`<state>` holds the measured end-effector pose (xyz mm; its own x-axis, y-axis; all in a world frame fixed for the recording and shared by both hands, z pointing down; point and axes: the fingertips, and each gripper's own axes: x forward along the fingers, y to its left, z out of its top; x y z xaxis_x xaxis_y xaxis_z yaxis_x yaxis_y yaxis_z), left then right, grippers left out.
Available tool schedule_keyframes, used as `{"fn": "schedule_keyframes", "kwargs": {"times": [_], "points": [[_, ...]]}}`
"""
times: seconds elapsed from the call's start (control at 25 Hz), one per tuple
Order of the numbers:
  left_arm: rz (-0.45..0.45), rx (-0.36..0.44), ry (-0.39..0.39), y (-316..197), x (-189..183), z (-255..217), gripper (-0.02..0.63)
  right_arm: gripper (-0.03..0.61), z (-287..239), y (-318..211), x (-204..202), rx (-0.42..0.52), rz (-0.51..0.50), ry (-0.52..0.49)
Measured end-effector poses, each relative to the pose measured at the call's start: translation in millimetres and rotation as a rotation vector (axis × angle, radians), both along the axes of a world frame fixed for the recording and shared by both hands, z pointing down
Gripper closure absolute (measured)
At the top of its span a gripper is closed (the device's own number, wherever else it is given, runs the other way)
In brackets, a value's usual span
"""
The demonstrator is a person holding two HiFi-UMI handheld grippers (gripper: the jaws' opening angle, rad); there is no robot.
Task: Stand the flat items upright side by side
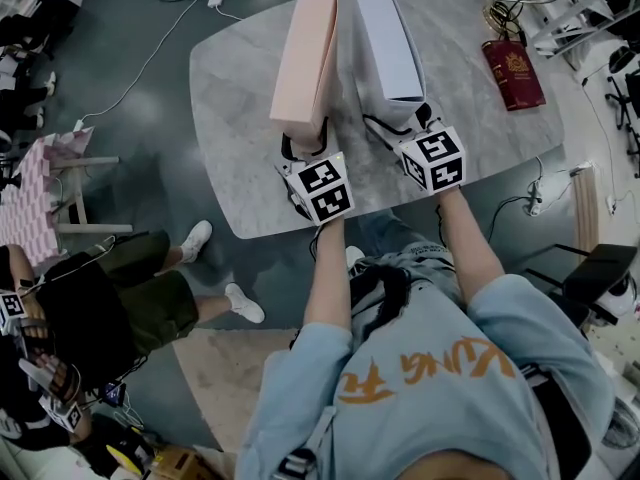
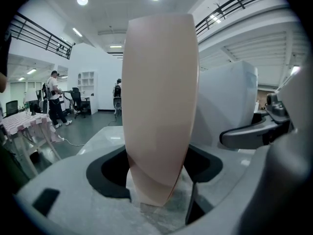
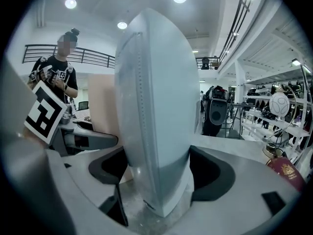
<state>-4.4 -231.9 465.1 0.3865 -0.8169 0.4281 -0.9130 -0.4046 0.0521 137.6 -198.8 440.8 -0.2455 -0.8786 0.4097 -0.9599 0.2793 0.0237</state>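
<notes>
Left claw (image 2: 159, 173) — pink box (image 2: 159, 92), right claw (image 3: 161, 175) — white box (image 3: 156, 97)

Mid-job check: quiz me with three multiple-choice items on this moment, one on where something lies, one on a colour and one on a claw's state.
1. The dark red passport lies on the table:
A near its right edge
B between the claws
C near its left edge

2. The box in the left claw is:
A pink
B green
C black

3. The right claw is:
A open and empty
B shut on the white box
C out of view

Key:
1 A: the head view shows it right of both boxes.
2 A: the pink box fills the left gripper view.
3 B: the right gripper view shows the claw pressing both its sides.
</notes>
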Motion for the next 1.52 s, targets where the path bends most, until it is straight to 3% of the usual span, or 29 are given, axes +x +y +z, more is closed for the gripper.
{"fn": "schedule_keyframes", "kwargs": {"times": [0.44,0.92,1.2,1.52], "points": [[0.018,-0.009,0.009,-21,33,0,0.272,0.183,1,-12,5,-0.007,-0.064,-0.017],[0.143,-0.024,0.052,-16,62,3,0.29,0.178,-2,-23,10,-0.005,-0.087,-0.038],[0.253,-0.019,0.102,-6,76,1,0.292,0.169,-7,-20,2,0.008,-0.176,-0.147],[0.303,-0.015,0.16,-1,76,-3,0.288,0.169,-8,-19,1,0.009,-0.189,-0.173]]}}
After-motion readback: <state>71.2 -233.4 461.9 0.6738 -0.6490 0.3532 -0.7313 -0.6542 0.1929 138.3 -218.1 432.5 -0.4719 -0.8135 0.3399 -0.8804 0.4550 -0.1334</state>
